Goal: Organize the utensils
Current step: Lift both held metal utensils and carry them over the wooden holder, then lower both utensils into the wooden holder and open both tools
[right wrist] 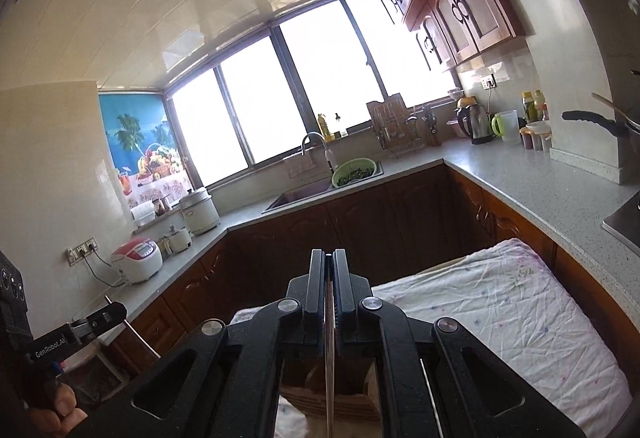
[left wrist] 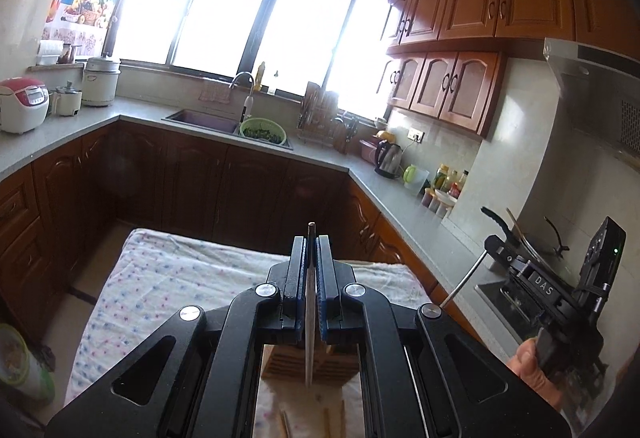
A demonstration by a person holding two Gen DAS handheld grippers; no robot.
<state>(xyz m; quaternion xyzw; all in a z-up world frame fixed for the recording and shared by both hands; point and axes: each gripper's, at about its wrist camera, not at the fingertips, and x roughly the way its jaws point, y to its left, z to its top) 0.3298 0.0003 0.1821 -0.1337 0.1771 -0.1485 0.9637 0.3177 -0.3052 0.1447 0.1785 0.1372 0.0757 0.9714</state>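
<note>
Left tongs (left wrist: 311, 270) pinch a thin utensil (left wrist: 310, 318), its long axis running upright, lower end hanging just over the wooden holder (left wrist: 308, 366) on the cloth-covered tabletop (left wrist: 160, 278). Right tongs (right wrist: 330, 290) clamp a slim blade (right wrist: 330, 378) the same way, pointing down at the holder (right wrist: 348, 402). Judging by this, both are mid-insertion; next comes lining each tip over a slot and lowering straight.
</note>
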